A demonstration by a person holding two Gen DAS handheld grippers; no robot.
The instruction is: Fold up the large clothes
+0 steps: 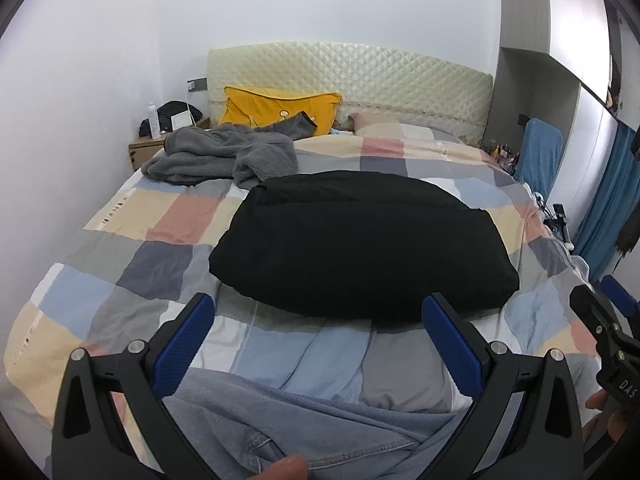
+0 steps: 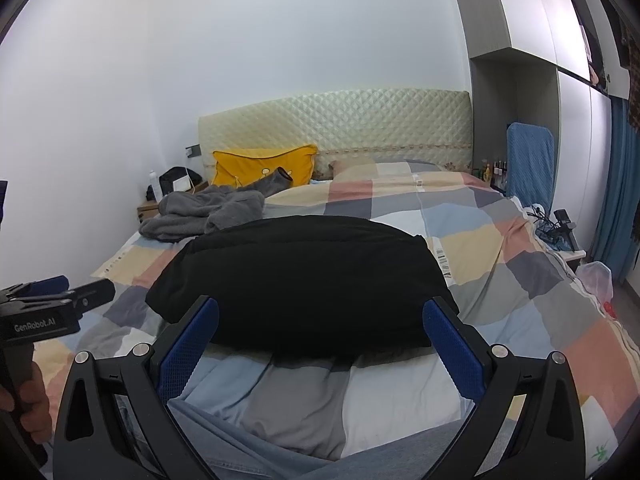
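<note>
- Denim garment (image 1: 304, 428) nearest the lens, bunched at near bed edge, under and between fingers of left gripper (image 1: 320, 344); also low in right wrist view (image 2: 248, 452).
- Left gripper: jaws spread wide, nothing held, hovering above the denim.
- Right gripper (image 2: 320, 344): likewise wide open, empty, pointed at black folded garment (image 2: 300, 280).
- Black folded garment lying flat mid-bed on checked duvet (image 1: 120, 280), looks already folded; apart from both grippers.
- Grey fleece garment (image 1: 216, 156) crumpled near yellow pillow (image 1: 272, 108), far side, untouched.
- Step, as judged: between items; black piece done, denim likely next.
- Next move calls for: lowering both grippers onto denim, pinching two separate edges or corners, lifting and spreading flat on free duvet before any fold.
- Denim edges and shape not clear from here; waistband or hem cannot be told.
</note>
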